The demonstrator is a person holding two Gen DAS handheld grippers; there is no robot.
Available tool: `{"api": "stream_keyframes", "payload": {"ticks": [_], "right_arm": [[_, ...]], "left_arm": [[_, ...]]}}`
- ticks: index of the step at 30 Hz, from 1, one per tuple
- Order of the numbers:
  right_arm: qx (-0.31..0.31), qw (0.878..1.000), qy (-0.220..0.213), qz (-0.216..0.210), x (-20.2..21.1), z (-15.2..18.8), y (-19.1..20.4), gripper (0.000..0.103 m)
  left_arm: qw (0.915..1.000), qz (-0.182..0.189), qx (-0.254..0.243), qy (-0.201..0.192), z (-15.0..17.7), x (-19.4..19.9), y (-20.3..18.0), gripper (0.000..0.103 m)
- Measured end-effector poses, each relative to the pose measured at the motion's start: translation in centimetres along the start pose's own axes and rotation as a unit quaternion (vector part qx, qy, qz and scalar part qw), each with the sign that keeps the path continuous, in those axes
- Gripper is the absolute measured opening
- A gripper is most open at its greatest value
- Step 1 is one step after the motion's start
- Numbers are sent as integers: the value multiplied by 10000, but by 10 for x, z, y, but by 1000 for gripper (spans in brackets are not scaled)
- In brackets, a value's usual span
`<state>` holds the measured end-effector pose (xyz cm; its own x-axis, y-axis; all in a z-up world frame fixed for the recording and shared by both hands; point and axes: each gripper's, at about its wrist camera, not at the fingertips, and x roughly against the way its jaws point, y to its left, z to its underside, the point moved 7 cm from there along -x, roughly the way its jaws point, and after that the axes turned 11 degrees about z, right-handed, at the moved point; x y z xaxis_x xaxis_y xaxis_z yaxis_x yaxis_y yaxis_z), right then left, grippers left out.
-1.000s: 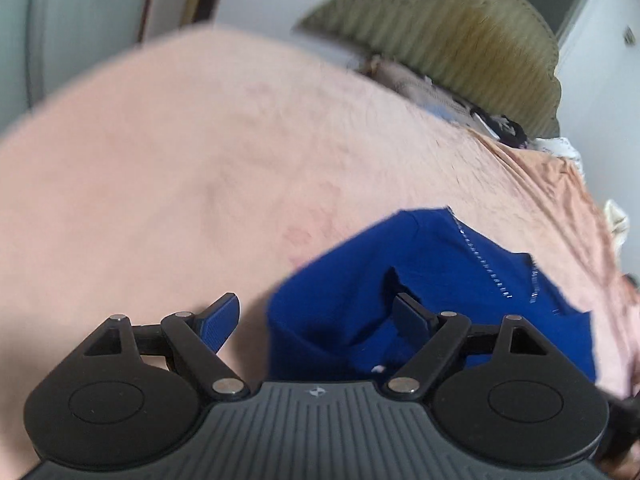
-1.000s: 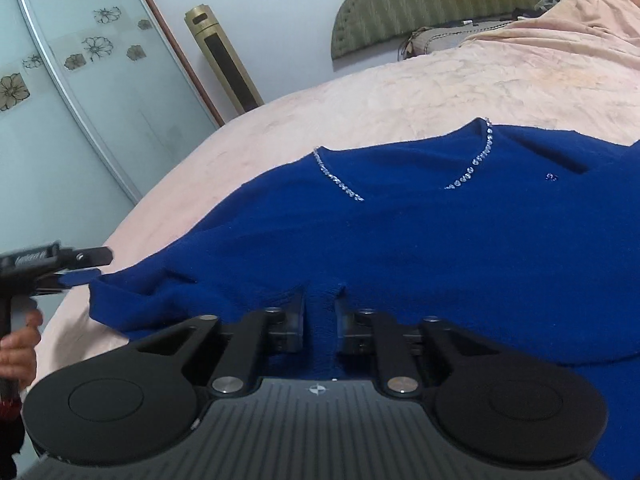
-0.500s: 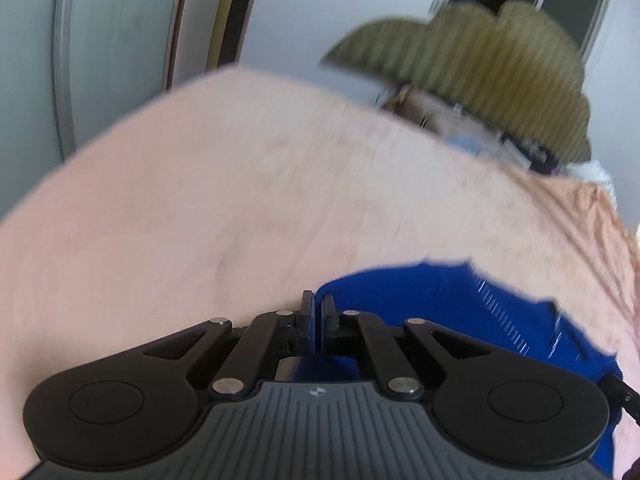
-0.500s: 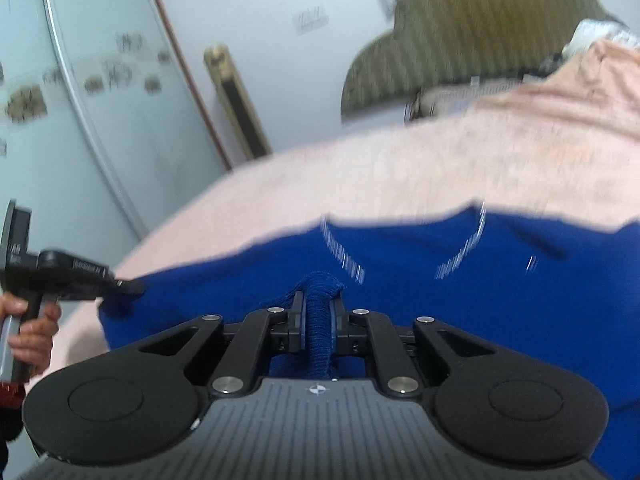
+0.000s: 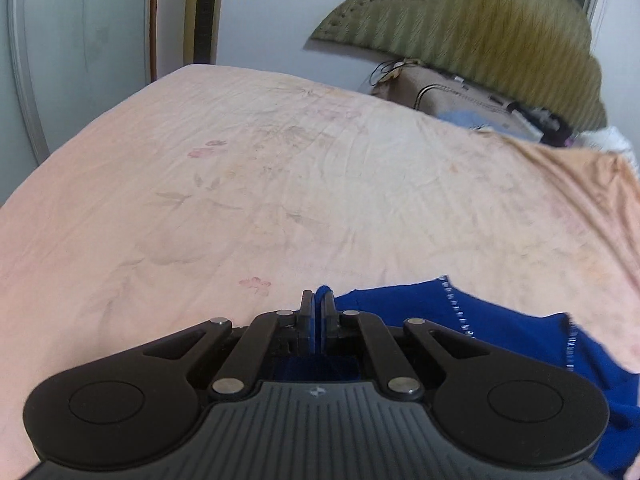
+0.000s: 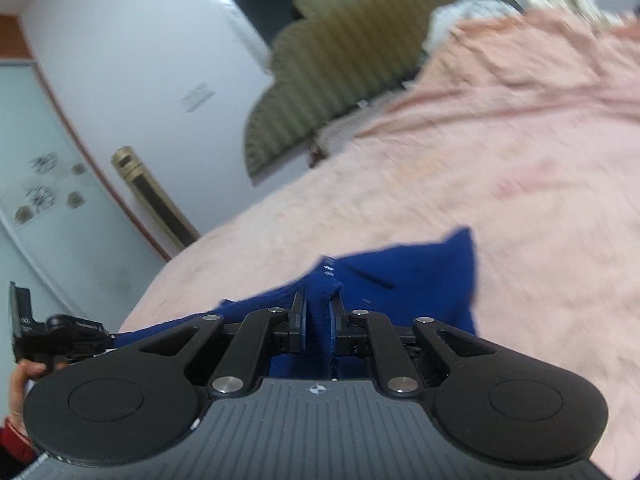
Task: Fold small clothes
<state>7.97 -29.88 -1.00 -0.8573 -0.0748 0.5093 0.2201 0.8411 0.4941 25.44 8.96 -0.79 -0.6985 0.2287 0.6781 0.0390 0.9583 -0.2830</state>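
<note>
A royal-blue knit sweater (image 5: 500,332) with a beaded neckline lies on the pink bed sheet (image 5: 280,184). My left gripper (image 5: 319,304) is shut on a thin edge of the sweater, which trails off to the right behind it. My right gripper (image 6: 318,304) is shut on a thick bunched fold of the same sweater (image 6: 400,276) and holds it lifted above the bed. In the right wrist view the left gripper (image 6: 60,330) shows at the far left, in a hand, pinching the sweater's other end.
An olive padded headboard (image 5: 480,28) stands at the far end of the bed, with cluttered items (image 5: 460,100) below it. A rumpled pink blanket (image 6: 540,64) lies at the right. A gold tower appliance (image 6: 156,196) and a sliding door (image 6: 40,184) stand at the left.
The left gripper went from open to shut on the sweater's edge. Both grippers have lifted and carried the sweater forward, so that less of it shows in either view.
</note>
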Motion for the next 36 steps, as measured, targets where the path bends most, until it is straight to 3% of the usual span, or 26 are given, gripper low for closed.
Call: {"api": "stream_keyframes", "payload": {"ticks": [6,9,10,12,15,17,19,23,28,32,34,36], "right_arm": [[-34,9990,20,453,-20,1,-28,8],[47,9990,302,321,-33,4,-27,24],[55,9986,423,297,-37,6,-25,45],[101,9981,534,283,-48,10,-21,57],[227,9962,702,453,-69,16,-18,56],[387,9956,797,317,-75,21,-9,45],[825,9925,779,451,-77,25,3,11],[1288,9890,465,567,-66,17,14,10],[1533,9838,-162,911,-47,-13,15,9],[1599,9772,-178,1385,-50,-22,-4,10],[1612,9746,163,1548,-63,-17,-14,24],[1475,9728,55,1786,-61,-18,-25,31]], "left_arm": [[9989,-168,-434,21,3,-17,-16,3],[9973,-394,-620,-13,3,-19,-12,3],[9968,-462,-653,-5,2,-19,-9,4],[9962,-624,-609,-3,0,-17,2,5],[9951,-917,-364,-85,-7,-10,26,6],[9935,-1107,-219,-113,-11,-6,42,7],[9908,-1348,-77,-117,-13,2,57,7],[9913,-1231,-432,-191,-2,21,44,7],[9950,-642,-765,5,26,34,5,7],[9930,-432,-1061,292,51,32,-20,7],[9903,-412,-1277,374,63,30,-30,7],[9860,-529,-1545,343,72,30,-38,7]]}}
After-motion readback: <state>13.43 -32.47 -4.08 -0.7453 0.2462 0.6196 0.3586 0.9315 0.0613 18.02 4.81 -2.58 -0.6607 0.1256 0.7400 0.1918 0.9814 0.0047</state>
